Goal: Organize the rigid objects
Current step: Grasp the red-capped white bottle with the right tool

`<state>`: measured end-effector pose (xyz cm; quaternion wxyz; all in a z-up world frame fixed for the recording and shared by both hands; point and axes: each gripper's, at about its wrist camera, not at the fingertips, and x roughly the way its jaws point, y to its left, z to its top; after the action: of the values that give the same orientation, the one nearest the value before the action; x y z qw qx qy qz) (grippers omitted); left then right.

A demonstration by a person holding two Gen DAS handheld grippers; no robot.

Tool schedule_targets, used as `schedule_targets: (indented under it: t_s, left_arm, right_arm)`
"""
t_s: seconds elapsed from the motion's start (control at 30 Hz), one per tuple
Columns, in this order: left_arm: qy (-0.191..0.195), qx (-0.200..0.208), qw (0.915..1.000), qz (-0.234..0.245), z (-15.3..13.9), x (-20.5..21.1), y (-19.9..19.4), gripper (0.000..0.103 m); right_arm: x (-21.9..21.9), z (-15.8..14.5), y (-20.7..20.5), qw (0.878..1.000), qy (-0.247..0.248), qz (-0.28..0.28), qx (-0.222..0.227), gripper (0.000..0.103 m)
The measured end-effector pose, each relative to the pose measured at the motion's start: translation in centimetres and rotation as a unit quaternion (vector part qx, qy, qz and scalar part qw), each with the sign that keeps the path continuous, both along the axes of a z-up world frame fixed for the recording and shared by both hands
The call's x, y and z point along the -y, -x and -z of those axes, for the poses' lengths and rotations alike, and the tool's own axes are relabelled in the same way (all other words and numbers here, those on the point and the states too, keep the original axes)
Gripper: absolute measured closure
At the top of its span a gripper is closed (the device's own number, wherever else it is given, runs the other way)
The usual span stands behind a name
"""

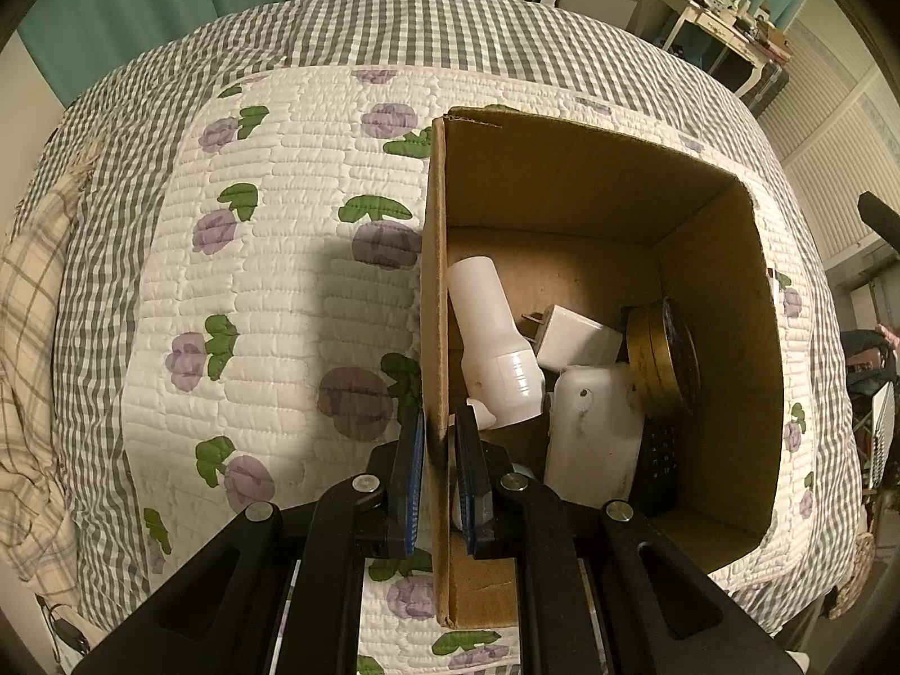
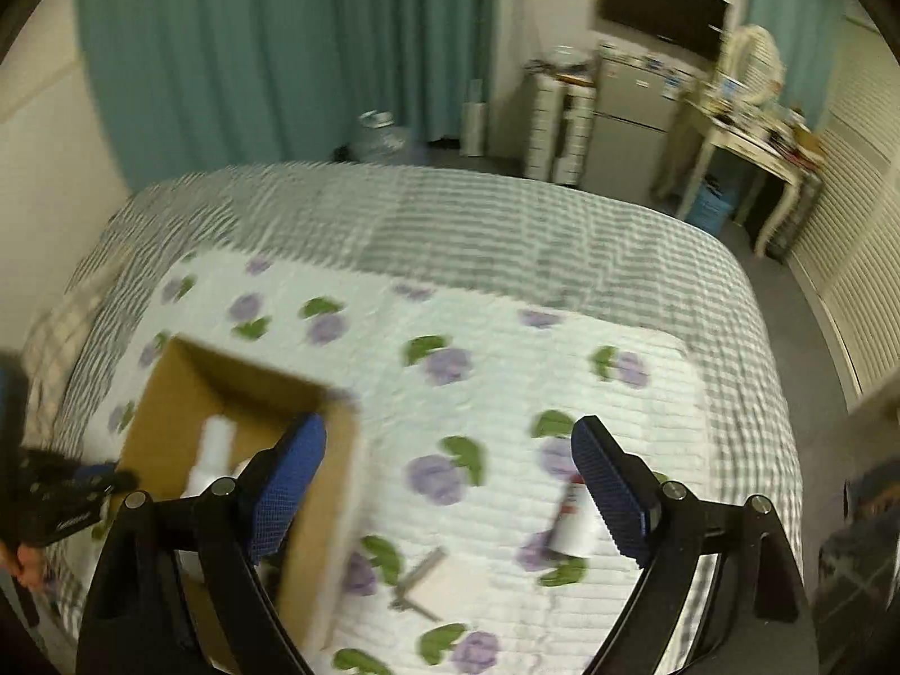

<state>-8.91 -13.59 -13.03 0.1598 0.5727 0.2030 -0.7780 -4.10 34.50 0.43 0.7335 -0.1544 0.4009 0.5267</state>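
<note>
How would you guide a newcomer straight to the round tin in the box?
Find the open cardboard box on the floral quilt. Look against its right inner wall. There a gold round tin with a dark lid stands on edge, the only metallic item among white plastic pieces.

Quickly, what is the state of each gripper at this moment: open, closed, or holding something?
Left gripper: closed on the side wall of the brown cardboard box.
Right gripper: open, holding nothing.

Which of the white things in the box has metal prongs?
The charger, a white block in the middle of the box; two prongs stick out toward the bottle. The other white things show none.
</note>
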Motion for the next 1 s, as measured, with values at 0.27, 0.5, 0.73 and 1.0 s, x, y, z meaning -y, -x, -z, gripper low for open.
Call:
schedule_targets:
  t_s: [0.27, 0.5, 0.73, 1.0]
  left_arm:
    - [0.000, 0.002, 1.0000, -0.001, 0.1, -0.1, 0.0, 0.093]
    - [-0.004, 0.006, 0.9999, -0.007, 0.5, 0.1, -0.1, 0.093]
    - [-0.002, 0.004, 1.0000, -0.008, 0.4, 0.0, -0.3, 0.093]
    - [0.002, 0.002, 1.0000, -0.008, 0.1, 0.1, -0.3, 0.093]
  right_arm:
    - [2.0, 5.6, -5.4, 0.996, 0.045, 0.069, -0.040, 0.014]
    - [3.5, 10.2, -7.2, 0.990, 0.092, 0.092, -0.051, 0.014]
    - [4.0, 12.0, -7.9, 0.988, 0.105, 0.098, -0.063, 0.014]
    - [3.9, 14.4, -8.4, 0.985, 0.130, 0.096, -0.067, 0.014]
